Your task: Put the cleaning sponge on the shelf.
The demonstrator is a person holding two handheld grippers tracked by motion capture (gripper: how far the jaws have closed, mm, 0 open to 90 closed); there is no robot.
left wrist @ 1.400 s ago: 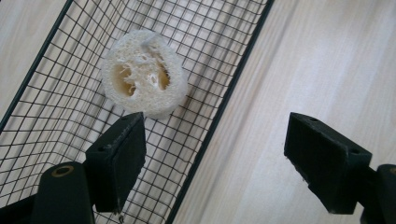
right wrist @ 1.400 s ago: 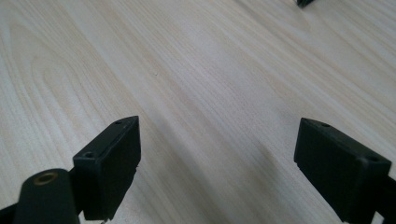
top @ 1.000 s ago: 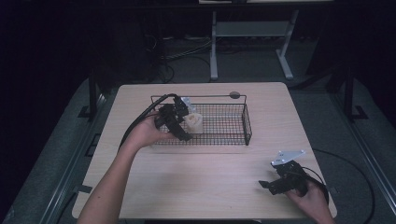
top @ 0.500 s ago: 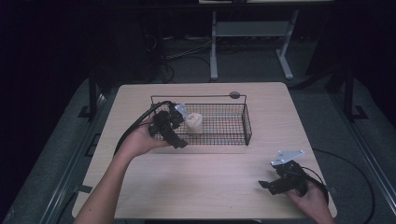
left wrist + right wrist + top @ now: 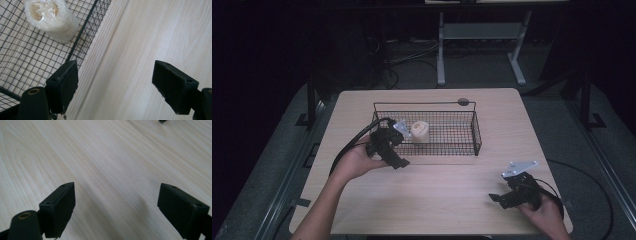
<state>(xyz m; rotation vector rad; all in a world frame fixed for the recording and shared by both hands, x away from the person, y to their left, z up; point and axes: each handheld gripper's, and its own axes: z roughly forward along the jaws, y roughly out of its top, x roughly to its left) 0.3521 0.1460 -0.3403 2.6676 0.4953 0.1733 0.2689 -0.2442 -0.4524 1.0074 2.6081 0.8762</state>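
The loofah piece (image 5: 50, 18), a pale, porous stub of a cylinder, sits inside the wire basket (image 5: 22, 65) near its left end, ahead of the left gripper (image 5: 113, 85) and off toward its left-hand jaw, on the far side of the basket's mesh wall; in the high view the loofah piece (image 5: 420, 131) seems to stand on end with its holed face up, so its long axis runs roughly vertical, though in the left gripper view it looks tipped, which may be only the camera's tilt; the left gripper (image 5: 396, 159) is much the nearer of the two, just outside the basket's near wall, while the right gripper (image 5: 500, 198) lies well apart toward the table's near right corner; the left jaws stand wide apart and hold nothing, one jaw over the basket's rim and the other over bare table (image 5: 155, 32); the right gripper (image 5: 116, 207) is likewise spread wide and empty, with only wood grain between its jaws; judging from this, any further handling of the loofah piece falls to the left hand, which would have to clear the basket wall first.
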